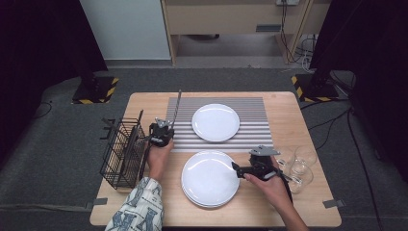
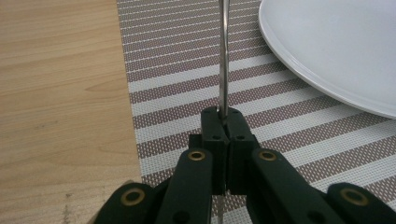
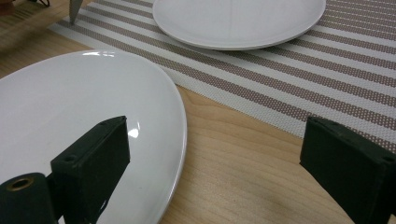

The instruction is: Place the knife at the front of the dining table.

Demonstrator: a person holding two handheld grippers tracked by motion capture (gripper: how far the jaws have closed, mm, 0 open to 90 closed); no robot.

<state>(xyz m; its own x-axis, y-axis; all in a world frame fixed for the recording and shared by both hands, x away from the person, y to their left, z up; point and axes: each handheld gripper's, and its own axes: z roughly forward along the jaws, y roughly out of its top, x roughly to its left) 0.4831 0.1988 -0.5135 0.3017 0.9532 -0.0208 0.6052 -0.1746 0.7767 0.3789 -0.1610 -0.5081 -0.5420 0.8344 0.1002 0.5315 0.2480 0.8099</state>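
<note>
The left gripper (image 2: 223, 122) was clenched on a thin metal utensil (image 2: 223, 60), its two black jaws pressed together around the shank; the working end ran out of the top of the left gripper view, so whether it was a knife, a fork or a spoon could not be told. In the high view the same utensil (image 1: 177, 108) rose as a slim dark line from the left gripper (image 1: 161, 133), its tip too small to read. Beyond those jaws lay the striped placemat (image 2: 187, 70), and to their right the rim of a white plate (image 2: 336, 51), cut off by the frame edges. The right gripper (image 3: 212, 163) stood released, its jaws wide apart with nothing between them, one jaw over the rim of the near white plate (image 3: 70, 98) and the other over bare wooden table (image 3: 233, 149). In the high view the near plate (image 1: 209, 178) appeared to rest on at least one more plate, the number underneath being hidden, and the right gripper (image 1: 240, 169) hovered at its right edge. A black wire basket (image 1: 123, 151) stood just left of the left gripper; its contents could not be made out through the mesh. Clear glass cups (image 1: 298, 166) were clustered just right of the right gripper, their outlines overlapping, so their count was uncertain.
</note>
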